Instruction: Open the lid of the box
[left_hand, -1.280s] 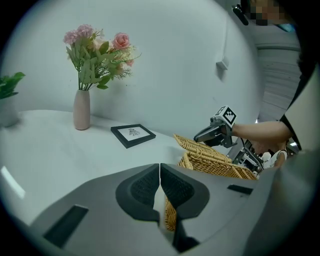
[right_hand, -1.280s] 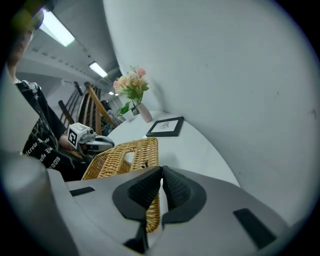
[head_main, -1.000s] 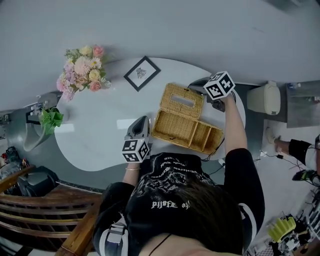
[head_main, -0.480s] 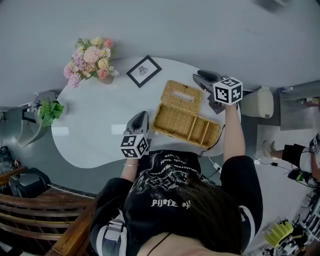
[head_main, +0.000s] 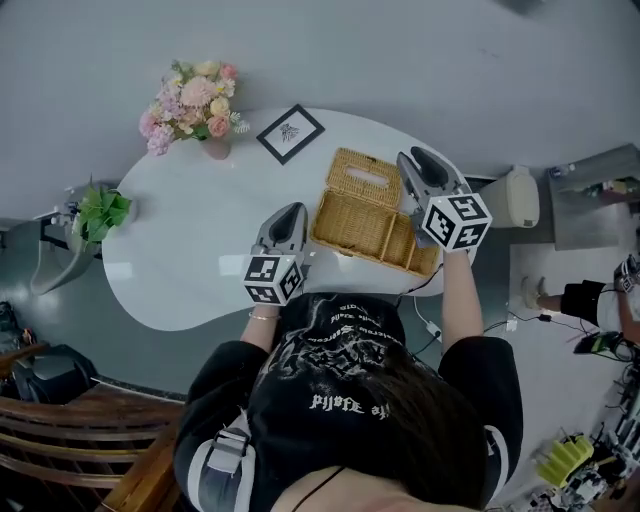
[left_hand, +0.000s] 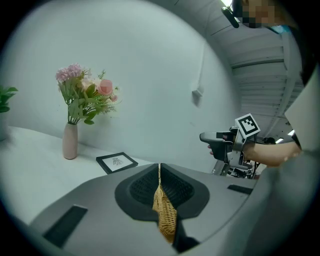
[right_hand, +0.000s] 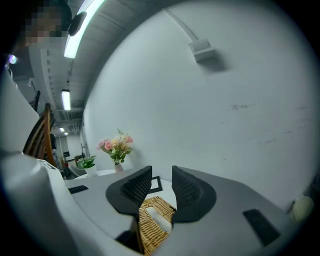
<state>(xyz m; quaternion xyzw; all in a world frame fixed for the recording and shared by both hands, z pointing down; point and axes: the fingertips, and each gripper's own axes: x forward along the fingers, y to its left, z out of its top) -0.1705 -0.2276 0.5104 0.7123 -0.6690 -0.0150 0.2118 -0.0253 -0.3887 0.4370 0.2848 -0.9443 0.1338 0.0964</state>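
The wicker box (head_main: 352, 247) stands on the white table (head_main: 180, 250), its lid (head_main: 362, 178) tipped back and open, so the compartments show. My right gripper (head_main: 410, 158) hovers above the box's right end. It is open (right_hand: 160, 172): the jaws have just sprung wide and eased in slightly, with nothing between them and the slotted lid (right_hand: 152, 225) below. My left gripper (head_main: 290, 210) hangs just left of the box, apart from it. It is shut (left_hand: 159, 167), and wicker (left_hand: 165, 220) shows through the slit under its tips. The right gripper (left_hand: 205, 136) also appears in the left gripper view.
A vase of flowers (head_main: 200, 100) and a black picture frame (head_main: 288, 133) stand at the table's far side. A green plant (head_main: 103, 210) sits off the left end, a white appliance (head_main: 520, 195) off the right. Another person's arm (head_main: 585, 300) shows at the right edge.
My right gripper has let go at the lid's far right corner, opened, risen and swung nearer over the box's right end. My left gripper has lifted a little. The lid stays tipped back.
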